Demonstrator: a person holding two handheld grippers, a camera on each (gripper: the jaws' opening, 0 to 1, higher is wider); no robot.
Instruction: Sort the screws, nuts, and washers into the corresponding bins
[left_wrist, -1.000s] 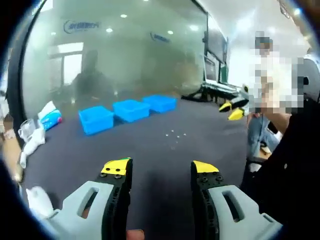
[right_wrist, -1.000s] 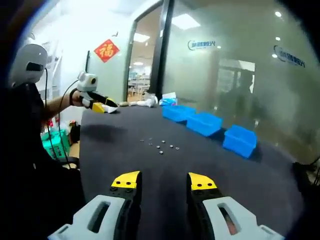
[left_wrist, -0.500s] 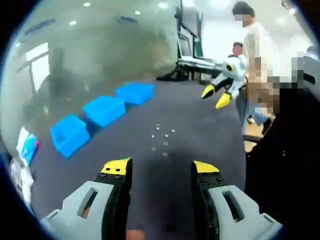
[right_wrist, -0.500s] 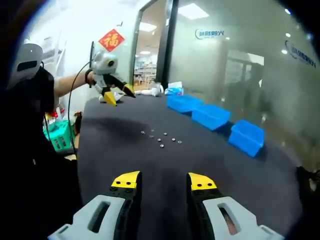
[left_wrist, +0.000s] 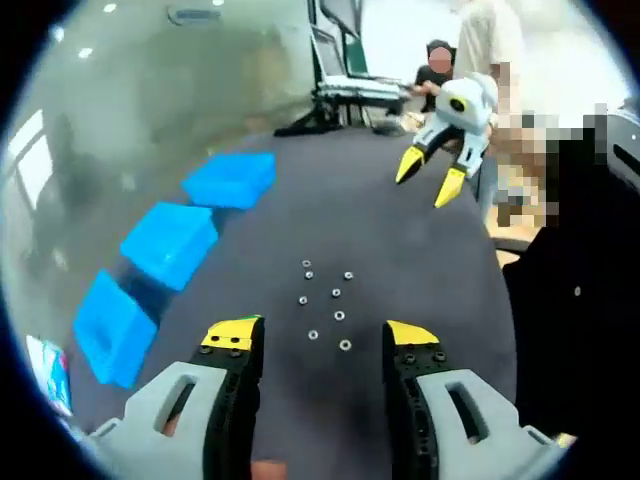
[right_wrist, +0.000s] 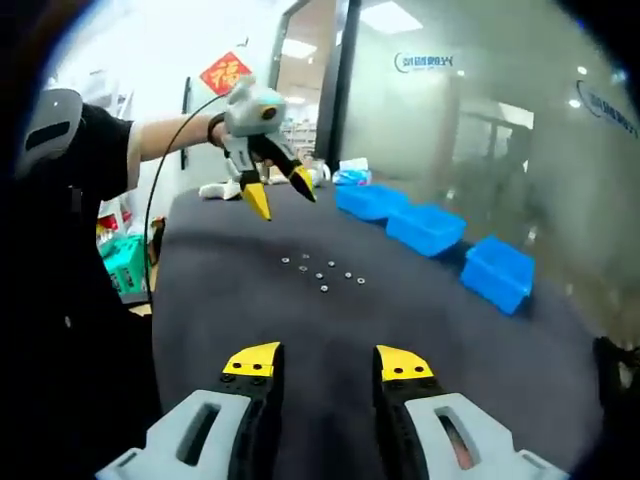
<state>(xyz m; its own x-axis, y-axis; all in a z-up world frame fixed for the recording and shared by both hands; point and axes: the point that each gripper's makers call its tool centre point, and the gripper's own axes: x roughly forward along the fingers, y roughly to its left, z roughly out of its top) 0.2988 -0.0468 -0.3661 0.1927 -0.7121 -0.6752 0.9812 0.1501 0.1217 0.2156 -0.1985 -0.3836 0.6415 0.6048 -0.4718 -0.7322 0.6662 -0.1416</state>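
Note:
Several small metal nuts, washers and screws (left_wrist: 325, 305) lie loose in a cluster on the dark grey table (left_wrist: 400, 250). Three blue bins stand in a row beside them: (left_wrist: 232, 178), (left_wrist: 170, 243), (left_wrist: 108, 325). My left gripper (left_wrist: 320, 340) is open and empty, hovering just short of the cluster. In the right gripper view it hangs in the air beyond the parts (right_wrist: 322, 275), as the left gripper (right_wrist: 280, 192) with yellow tips spread. My right gripper (right_wrist: 327, 362) is open and empty, well back from the parts. The bins (right_wrist: 427, 228) sit to its right.
A frosted glass wall runs behind the bins (right_wrist: 480, 130). White cloth and a blue packet (right_wrist: 340, 175) lie at the table's far end. A green basket (right_wrist: 110, 275) sits on the floor by the person's side. People stand past the table's end (left_wrist: 480, 40).
My left gripper has swung in over the table towards the loose parts, and its view now tilts down onto them. My right gripper has barely moved.

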